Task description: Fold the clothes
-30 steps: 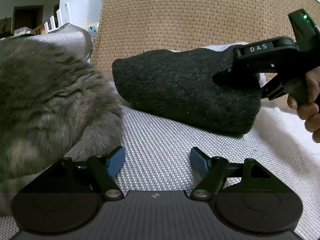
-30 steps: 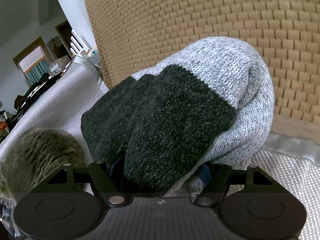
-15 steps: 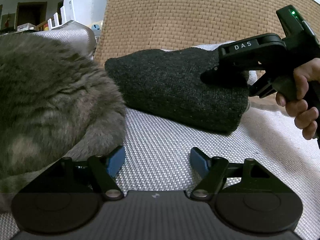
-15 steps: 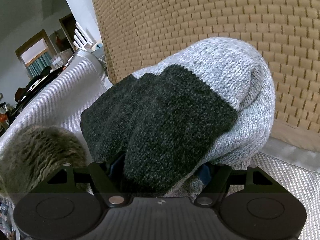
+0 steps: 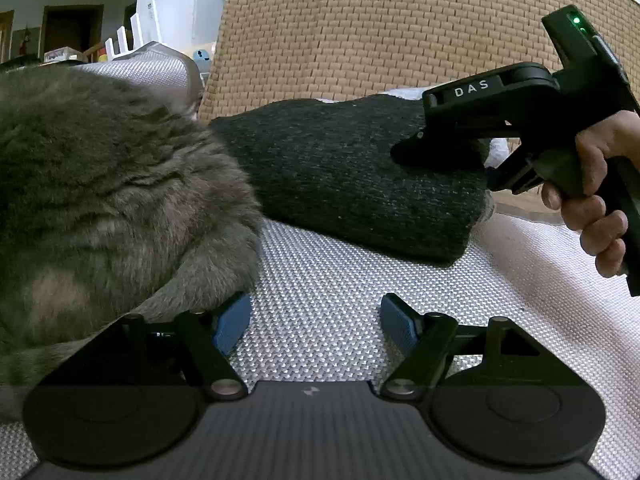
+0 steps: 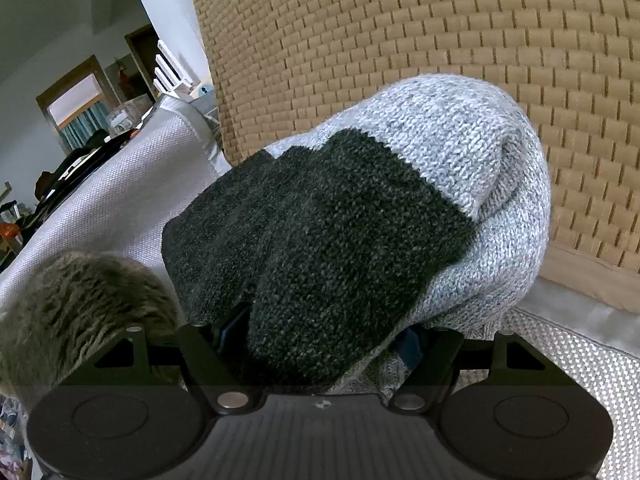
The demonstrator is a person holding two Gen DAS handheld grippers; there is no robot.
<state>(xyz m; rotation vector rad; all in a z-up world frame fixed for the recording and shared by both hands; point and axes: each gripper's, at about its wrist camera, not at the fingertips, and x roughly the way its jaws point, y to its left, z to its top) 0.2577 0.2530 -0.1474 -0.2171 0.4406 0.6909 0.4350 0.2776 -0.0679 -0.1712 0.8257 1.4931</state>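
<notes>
A cat [image 5: 100,208] lies left of the folded sweater [image 5: 344,176] on the sofa [image 5: 320,292]; the right gripper [image 5: 440,152] sits on the sweater's right end.

One folded knit sweater [image 6: 360,216], charcoal and light grey, lies on a single woven-fabric sofa seat [image 5: 344,292]. One furry grey cat [image 5: 100,200] sits by it. Two handheld grippers, the left gripper [image 5: 316,320] and the right gripper [image 6: 320,336], and one hand [image 5: 596,204] are visible.
</notes>
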